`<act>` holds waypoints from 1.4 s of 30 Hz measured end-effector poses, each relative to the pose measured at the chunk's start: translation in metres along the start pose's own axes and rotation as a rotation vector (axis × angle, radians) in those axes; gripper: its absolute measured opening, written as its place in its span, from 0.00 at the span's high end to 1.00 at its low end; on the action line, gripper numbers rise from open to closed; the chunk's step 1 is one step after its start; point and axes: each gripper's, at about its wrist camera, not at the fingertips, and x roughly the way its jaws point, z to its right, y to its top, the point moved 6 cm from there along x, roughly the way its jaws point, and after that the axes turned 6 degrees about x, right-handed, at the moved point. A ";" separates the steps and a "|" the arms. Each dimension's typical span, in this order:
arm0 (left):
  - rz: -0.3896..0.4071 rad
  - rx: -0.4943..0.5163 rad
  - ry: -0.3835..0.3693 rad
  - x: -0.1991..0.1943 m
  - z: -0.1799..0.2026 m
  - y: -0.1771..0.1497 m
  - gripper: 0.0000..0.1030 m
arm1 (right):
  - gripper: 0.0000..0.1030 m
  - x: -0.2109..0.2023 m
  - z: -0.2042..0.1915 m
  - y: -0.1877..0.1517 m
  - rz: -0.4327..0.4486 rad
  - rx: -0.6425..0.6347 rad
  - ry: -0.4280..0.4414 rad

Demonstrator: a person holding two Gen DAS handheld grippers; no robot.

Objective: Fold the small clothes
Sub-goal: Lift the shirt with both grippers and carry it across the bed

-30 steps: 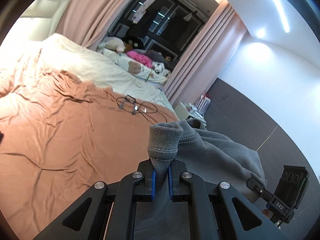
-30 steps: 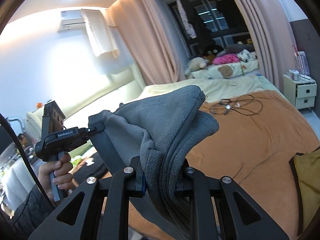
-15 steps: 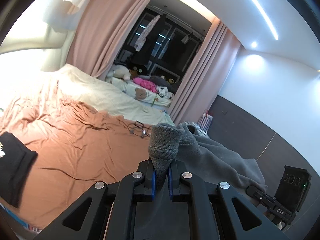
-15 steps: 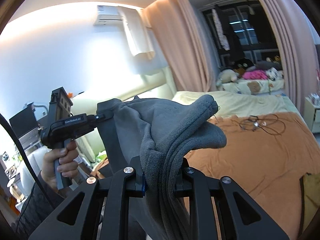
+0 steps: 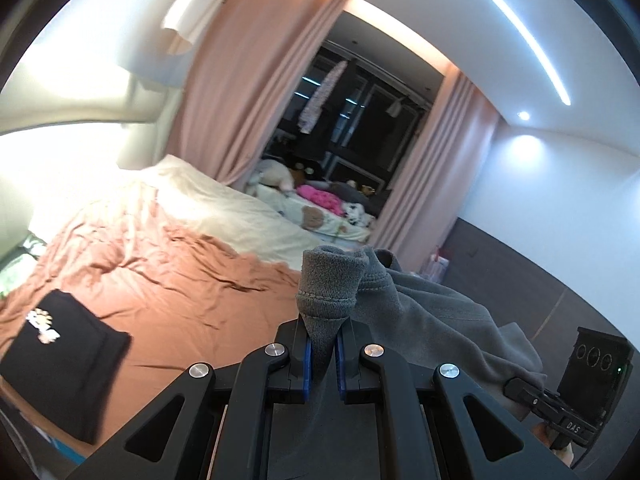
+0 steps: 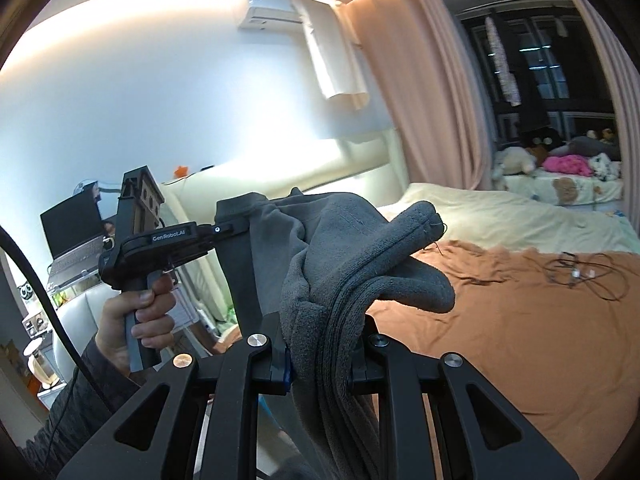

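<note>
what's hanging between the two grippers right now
The grey garment spans the gap: the right gripper pinches a bunched fold, the left gripper clamps the other end. The right wrist view shows it best.

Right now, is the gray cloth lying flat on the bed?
No, the gray cloth hangs in the air, pinched by the left gripper above the bed.

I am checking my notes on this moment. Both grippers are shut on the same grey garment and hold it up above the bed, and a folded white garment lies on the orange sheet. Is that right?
One detail is wrong: the folded garment on the orange sheet is black, with a small pale print, not white. The left wrist view shows it. The rest stands: the left gripper and the right gripper are both shut on the same grey garment, held above the bed.
</note>
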 end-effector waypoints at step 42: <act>0.113 -0.146 0.401 -0.130 -0.434 -0.009 0.92 | 0.87 0.320 -0.041 -0.034 -0.278 -0.052 0.238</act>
